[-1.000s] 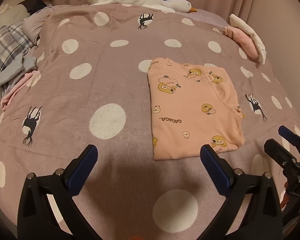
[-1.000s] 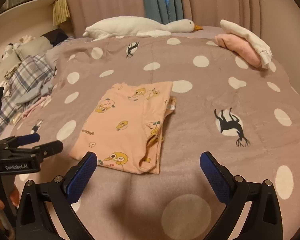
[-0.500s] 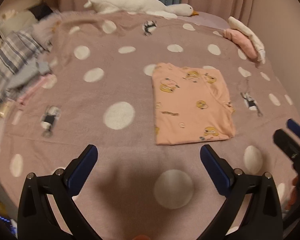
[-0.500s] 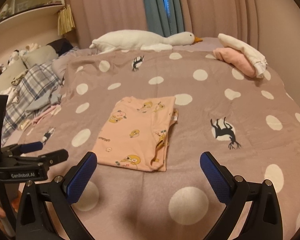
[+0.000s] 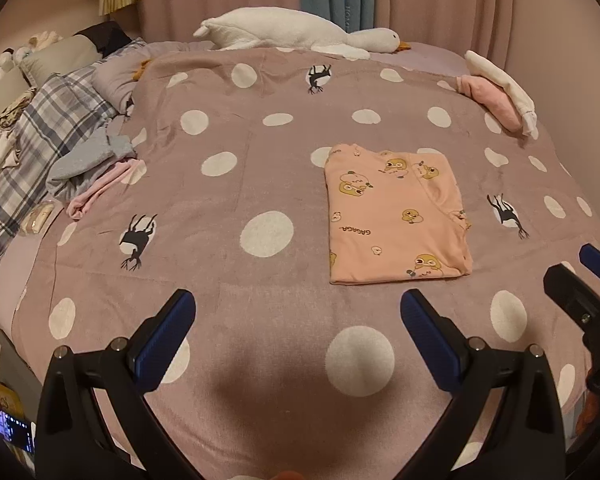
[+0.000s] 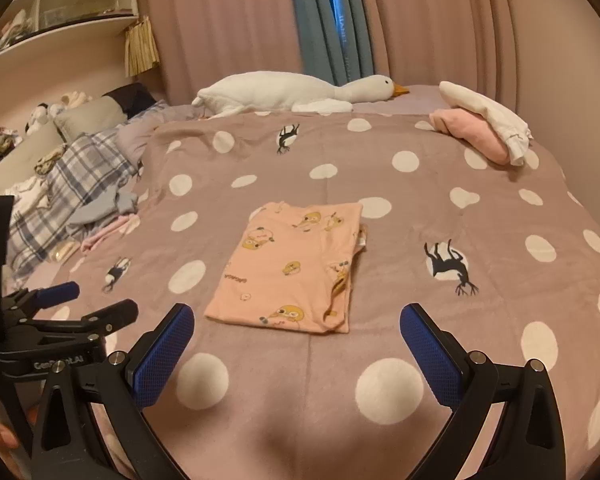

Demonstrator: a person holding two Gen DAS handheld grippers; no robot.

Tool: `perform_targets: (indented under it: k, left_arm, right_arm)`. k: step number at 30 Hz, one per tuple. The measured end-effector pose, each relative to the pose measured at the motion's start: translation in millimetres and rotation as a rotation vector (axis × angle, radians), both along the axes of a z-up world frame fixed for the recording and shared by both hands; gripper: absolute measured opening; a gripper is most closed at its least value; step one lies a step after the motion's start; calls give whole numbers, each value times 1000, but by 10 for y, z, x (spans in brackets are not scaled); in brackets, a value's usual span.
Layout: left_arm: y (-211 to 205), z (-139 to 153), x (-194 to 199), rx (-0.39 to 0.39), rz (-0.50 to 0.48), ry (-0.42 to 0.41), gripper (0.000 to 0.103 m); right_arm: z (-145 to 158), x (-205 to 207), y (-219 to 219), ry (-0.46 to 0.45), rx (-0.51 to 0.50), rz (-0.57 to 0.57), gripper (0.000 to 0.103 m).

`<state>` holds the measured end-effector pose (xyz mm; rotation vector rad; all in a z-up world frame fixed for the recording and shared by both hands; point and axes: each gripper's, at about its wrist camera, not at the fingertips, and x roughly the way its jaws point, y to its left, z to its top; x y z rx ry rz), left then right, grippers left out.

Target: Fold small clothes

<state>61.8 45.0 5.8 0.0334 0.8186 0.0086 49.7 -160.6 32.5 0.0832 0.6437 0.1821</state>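
A small peach shirt (image 5: 394,216) printed with yellow ducks lies folded into a flat rectangle on the mauve polka-dot bedspread (image 5: 260,184). The right wrist view shows the same shirt (image 6: 296,268) just ahead of centre. My left gripper (image 5: 298,320) hangs open above the bedspread, short of the shirt's near edge and to its left, holding nothing. My right gripper (image 6: 296,340) is open too, back from the shirt's near edge, nothing between its fingers. Each gripper shows at the edge of the other's view.
A pile of unfolded clothes, plaid, grey and pink (image 5: 60,152), lies along the bed's left side. A stack of folded pink and white garments (image 5: 500,96) sits at the far right. A white goose plush (image 5: 300,34) lies along the far edge by the curtains.
Both grippers have pulled back and risen from the folded shirt, so more of the bed shows. The shirt lies where it was. Both stay open.
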Motion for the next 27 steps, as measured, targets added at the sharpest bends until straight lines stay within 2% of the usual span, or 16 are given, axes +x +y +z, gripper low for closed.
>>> perform_targets:
  k: [5,10,14,27]
  left_arm:
    - [3,-74,1,-15,5,8,103]
    - [4,-103,3,-25,-2,11,103]
    - [-3,-117,16,-27,-19,17,103]
    - [-37,-116,8,-26,-33,27,103]
  right_arm:
    - [-88,13,63,9,-42,-39,102]
    - [-147,-3,22,25,-12,-67,102]
    - [-189,4,14,35,-29,-90,102]
    - [-189,21,72,28,-56,-68,102]
